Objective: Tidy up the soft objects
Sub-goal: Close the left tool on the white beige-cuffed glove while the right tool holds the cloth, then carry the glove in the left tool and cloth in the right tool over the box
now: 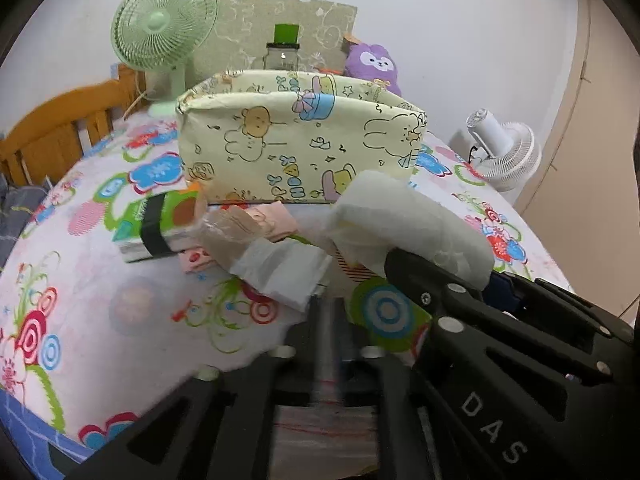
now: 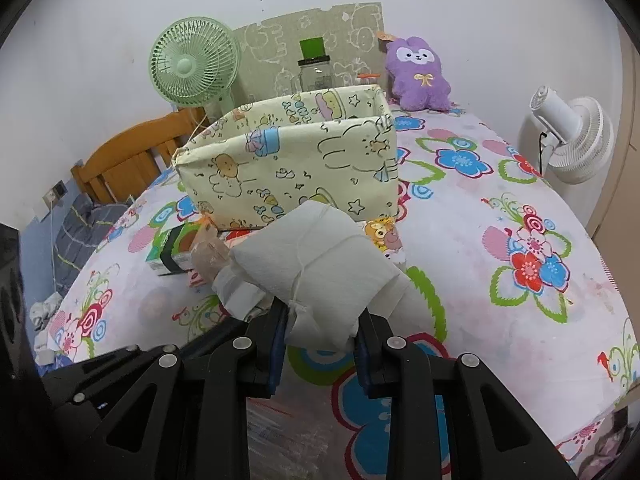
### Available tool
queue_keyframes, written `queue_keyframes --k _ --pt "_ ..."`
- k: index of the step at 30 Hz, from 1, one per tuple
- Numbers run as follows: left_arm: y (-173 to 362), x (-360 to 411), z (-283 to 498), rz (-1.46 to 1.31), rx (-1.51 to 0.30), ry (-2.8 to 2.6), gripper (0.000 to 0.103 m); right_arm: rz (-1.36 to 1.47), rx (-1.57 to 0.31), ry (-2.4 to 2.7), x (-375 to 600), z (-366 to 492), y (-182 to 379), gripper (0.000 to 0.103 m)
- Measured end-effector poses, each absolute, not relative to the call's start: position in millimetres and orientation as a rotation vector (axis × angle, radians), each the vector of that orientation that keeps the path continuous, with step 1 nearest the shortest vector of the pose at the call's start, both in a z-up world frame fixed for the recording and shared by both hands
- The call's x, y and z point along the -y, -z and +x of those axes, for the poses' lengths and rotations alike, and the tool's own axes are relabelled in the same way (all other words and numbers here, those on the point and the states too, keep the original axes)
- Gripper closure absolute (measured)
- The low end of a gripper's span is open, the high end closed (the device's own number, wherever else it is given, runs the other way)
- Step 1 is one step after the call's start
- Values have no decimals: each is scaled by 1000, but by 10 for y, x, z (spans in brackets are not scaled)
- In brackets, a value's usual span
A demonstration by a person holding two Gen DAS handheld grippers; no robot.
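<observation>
Gripping: right claw (image 2: 320, 340) is clamped on the near end of a white cloth bundle tied with thin string (image 2: 320, 268), lifted above the floral bedsheet (image 2: 520, 200).
Left claw (image 1: 326, 320): fingers drawn close together; whether they pinch the crumpled white wrapper (image 1: 280, 272) just ahead of the tips cannot be told.
Storage box: pale yellow fabric box with cartoon animals (image 2: 296, 168), open-topped, straight beyond the right claw.
Small items: green tissue pack with a black band (image 1: 156, 224) and flat pink packets (image 1: 264, 220), ahead-left of the left claw, near the box's base.
Background: purple plush toy (image 2: 418, 74) and mint-green fan (image 2: 196, 68) beyond the box.
</observation>
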State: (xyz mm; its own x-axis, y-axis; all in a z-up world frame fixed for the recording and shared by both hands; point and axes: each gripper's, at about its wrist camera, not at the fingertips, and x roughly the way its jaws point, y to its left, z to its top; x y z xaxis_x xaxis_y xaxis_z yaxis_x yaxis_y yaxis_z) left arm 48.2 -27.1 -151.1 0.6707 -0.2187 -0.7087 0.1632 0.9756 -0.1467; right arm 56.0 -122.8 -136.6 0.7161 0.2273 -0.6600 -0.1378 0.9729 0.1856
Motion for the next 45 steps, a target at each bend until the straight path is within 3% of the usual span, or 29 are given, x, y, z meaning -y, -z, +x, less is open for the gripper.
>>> queue_keyframes --k 1,4,6,18,20,21,25,45 --pt "1490 280 488 -83 -802 210 55 128 -747 -200 1243 569 1352 71" --pt "1425 316 503 -89 -774 202 39 124 -732 -198 1278 585 1270 71" --pt "1411 333 553 -91 -770 187 38 115 -716 -196 1302 618 1222 71" --pt "1646 274 901 -140 -857 19 39 110 -749 -222 1321 951 1366 71" --pt "1652 274 898 -135 -851 5 48 118 -754 -226 1330 971 1387 71" --pt "1655 269 894 -128 -849 -10 59 116 -755 -225 1331 978 1396 71" --pt "1662 239 857 -133 -846 -8 68 116 -756 -227 1319 977 1418 71" --pt "1218 266 536 -98 -759 18 69 138 -686 -246 1304 644 1043 71"
